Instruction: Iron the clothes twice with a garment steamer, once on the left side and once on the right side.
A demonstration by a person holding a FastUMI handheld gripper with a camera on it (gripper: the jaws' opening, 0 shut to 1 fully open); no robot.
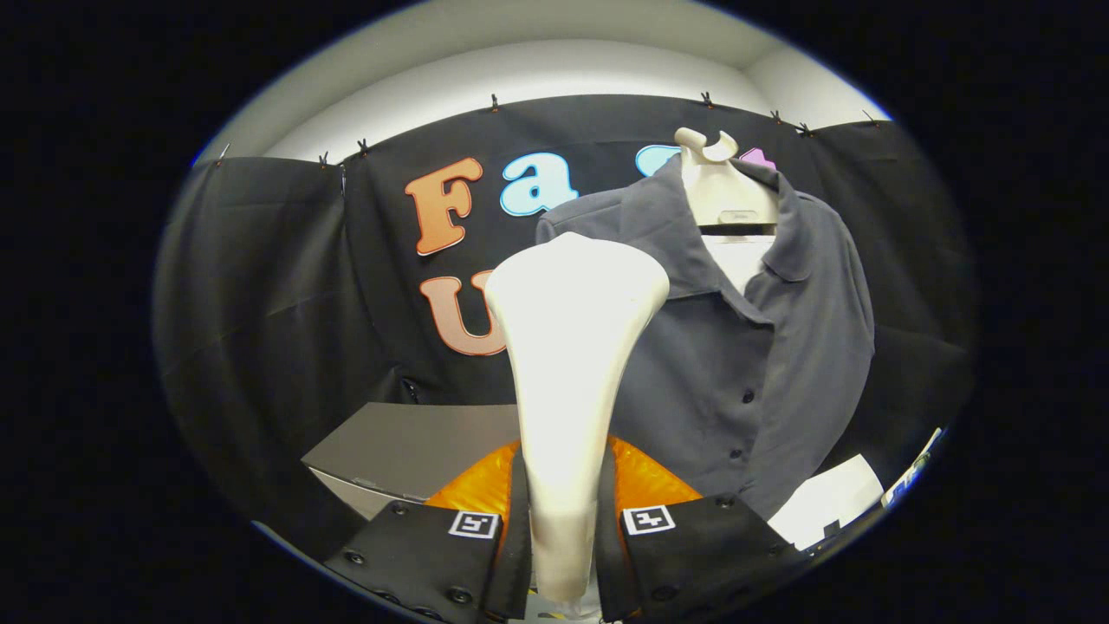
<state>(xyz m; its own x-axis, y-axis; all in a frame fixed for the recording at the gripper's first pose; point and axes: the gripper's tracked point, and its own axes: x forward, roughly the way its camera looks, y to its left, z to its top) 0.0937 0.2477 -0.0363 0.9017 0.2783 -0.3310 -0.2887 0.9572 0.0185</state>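
Observation:
A white garment steamer (567, 364) stands upright between my fingers, its wide head rising above them. My gripper (561, 529) is shut on the steamer's narrow handle, one finger pressing on each side. A dark grey buttoned shirt (736, 347) hangs on a cream hanger stand (719, 186) beyond the fingers and to their right. The steamer's head overlaps the shirt's left shoulder in view; I cannot tell whether it touches the cloth. A white inner layer shows at the open collar.
A grey flat box or tabletop (407, 446) lies low to the left, just beyond the fingers. Something white (827, 498) lies below the shirt's hem at the right. Black cloth walls close the booth behind and on both sides.

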